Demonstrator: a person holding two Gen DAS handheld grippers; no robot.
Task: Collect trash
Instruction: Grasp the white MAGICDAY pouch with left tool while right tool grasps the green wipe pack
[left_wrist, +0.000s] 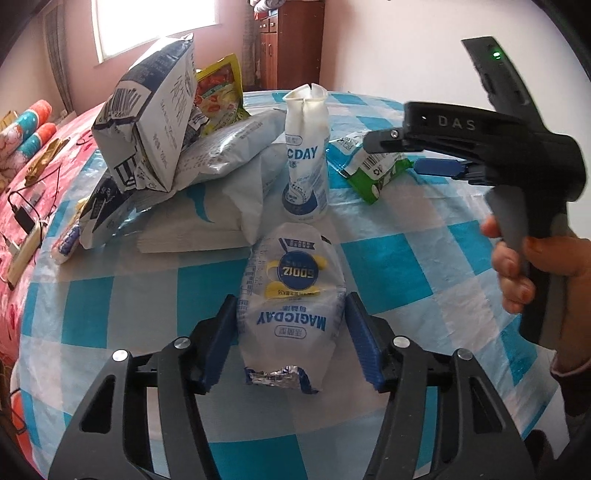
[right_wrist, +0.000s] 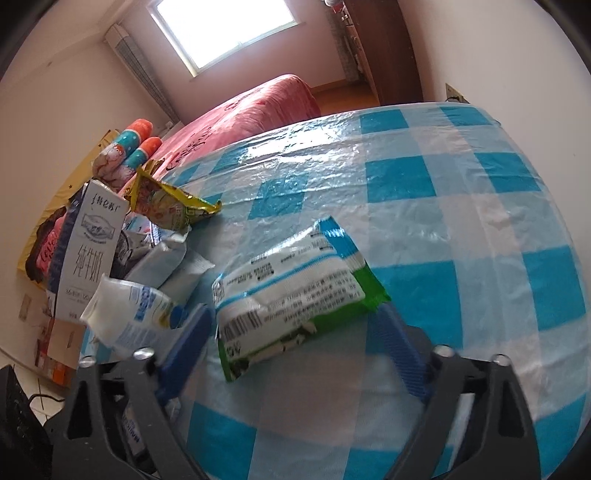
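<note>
A white and blue MAGICDAY pouch (left_wrist: 291, 291) lies flat on the blue-checked table cover (left_wrist: 406, 277). My left gripper (left_wrist: 291, 332) has its blue pads against the pouch's two sides, shut on it. A second pouch of the same kind (left_wrist: 304, 162) stands upright just behind. Further right lies a green and white wrapper (left_wrist: 373, 166), with my right gripper (left_wrist: 402, 155) over it. In the right wrist view that wrapper (right_wrist: 291, 295) sits between the wide-apart fingers of the right gripper (right_wrist: 291, 343), which is open and not pressing it.
At the table's left a heap holds a crushed milk carton (left_wrist: 151, 122), a yellow snack packet (left_wrist: 218, 96) and silver bags (left_wrist: 229, 147). A hand (left_wrist: 517, 269) holds the right gripper's handle. A pink bed (right_wrist: 258, 107) lies beyond the table.
</note>
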